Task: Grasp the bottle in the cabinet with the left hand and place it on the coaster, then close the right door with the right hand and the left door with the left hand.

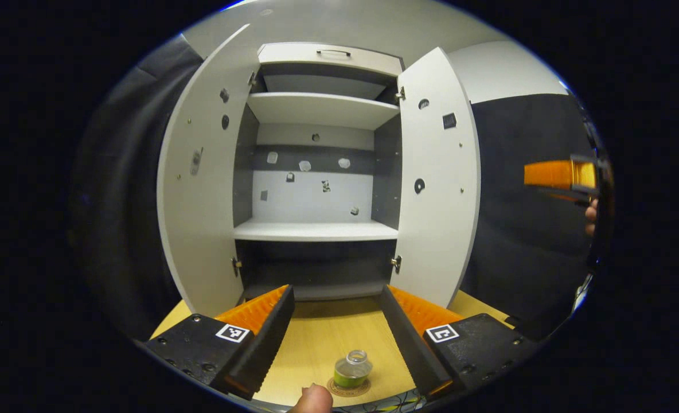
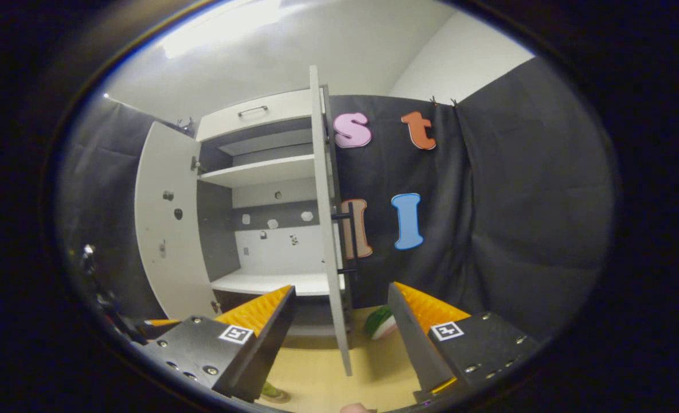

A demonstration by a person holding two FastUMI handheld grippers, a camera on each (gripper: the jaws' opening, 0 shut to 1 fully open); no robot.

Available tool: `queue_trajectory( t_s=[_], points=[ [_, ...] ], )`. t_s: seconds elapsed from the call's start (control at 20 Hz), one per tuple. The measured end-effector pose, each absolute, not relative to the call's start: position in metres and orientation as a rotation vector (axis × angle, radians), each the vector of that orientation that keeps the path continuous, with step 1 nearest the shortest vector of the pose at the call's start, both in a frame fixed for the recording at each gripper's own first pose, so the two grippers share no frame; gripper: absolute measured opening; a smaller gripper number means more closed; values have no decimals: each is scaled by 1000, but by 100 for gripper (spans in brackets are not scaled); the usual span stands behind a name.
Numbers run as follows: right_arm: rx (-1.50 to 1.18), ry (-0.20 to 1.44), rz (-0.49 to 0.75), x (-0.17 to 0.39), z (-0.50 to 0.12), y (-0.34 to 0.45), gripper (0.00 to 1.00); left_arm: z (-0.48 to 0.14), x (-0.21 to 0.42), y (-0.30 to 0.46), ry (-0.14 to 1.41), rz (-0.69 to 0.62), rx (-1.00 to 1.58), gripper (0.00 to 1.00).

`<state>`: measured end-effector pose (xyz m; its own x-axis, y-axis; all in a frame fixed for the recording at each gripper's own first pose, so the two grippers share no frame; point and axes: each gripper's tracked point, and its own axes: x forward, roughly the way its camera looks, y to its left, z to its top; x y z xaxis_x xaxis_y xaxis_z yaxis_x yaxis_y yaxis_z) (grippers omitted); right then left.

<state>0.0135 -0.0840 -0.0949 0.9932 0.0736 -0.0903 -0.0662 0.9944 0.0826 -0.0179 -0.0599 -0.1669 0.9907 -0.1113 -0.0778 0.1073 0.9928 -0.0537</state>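
Observation:
A small clear bottle [image 1: 352,368] with a green label stands upright on a round coaster [image 1: 348,389] on the wooden tabletop, low between my left gripper's fingers and apart from them. My left gripper [image 1: 338,295] is open and holds nothing, facing the white cabinet [image 1: 316,229], whose two doors stand open. The right door [image 2: 328,229] appears edge-on in the right gripper view, its dark handle [image 2: 346,241] on the far side. My right gripper [image 2: 342,289] is open, its fingers either side of that door's lower edge without touching it. Its orange finger [image 1: 551,174] appears at the far right.
The left door [image 1: 199,189] swings wide to the left. The cabinet shelves [image 1: 315,230] are bare. A green, melon-like object [image 2: 381,322] lies on the table [image 1: 316,338] behind the right door. A thumb [image 1: 312,400] shows at the bottom edge.

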Motion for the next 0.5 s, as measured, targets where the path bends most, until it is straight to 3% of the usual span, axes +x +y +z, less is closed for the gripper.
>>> queue_trajectory(
  t_s=[0.5],
  points=[
    [12,114,0,102,-87,-174,96,-54,-59,9,56,39,19,96]
  ],
)
